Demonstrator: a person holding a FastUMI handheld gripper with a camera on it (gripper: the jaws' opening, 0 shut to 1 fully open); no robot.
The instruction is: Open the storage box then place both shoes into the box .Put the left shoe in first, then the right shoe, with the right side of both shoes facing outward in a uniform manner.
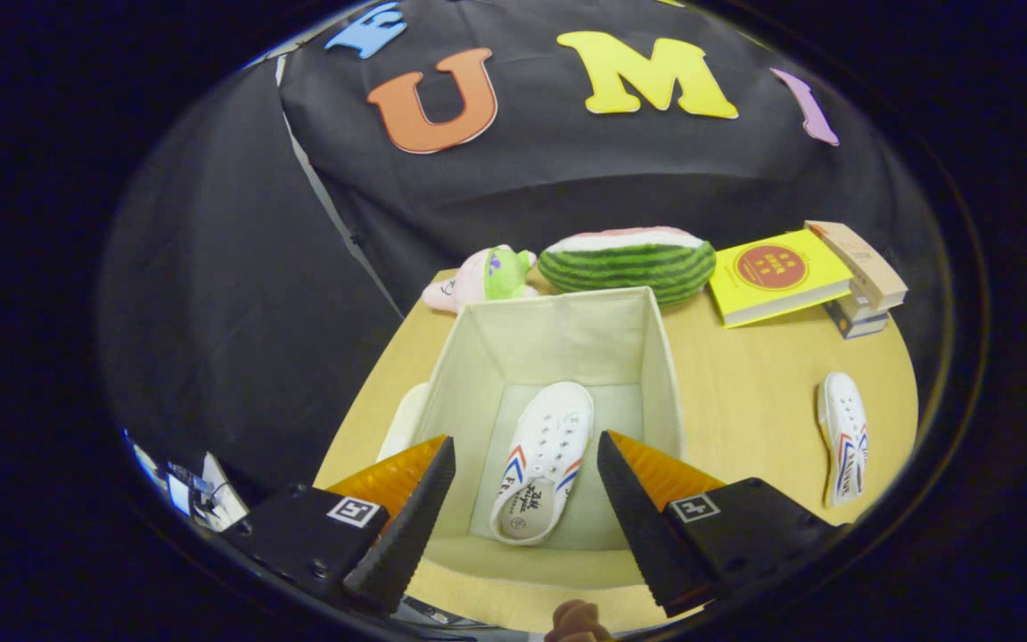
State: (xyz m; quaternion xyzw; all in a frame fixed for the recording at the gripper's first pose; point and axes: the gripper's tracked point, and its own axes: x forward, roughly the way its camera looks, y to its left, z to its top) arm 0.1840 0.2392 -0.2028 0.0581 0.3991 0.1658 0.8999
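A cream fabric storage box (667, 374) stands open on the wooden table, just ahead of my fingers. One white canvas shoe (542, 460) with red and blue stripes lies flat on the box floor, toe pointing away from me. A second matching shoe (843, 437) rests on the table to the right of the box, lying on its side. My gripper (524, 444) hovers above the near edge of the box, open, with nothing between its fingers; the shoe in the box shows through the gap.
Behind the box lie a watermelon-slice plush (628, 260) and a pink and green plush toy (480, 278). A yellow book (776, 275) and stacked books (861, 283) sit at the back right. The box's lid (402, 419) lies to its left.
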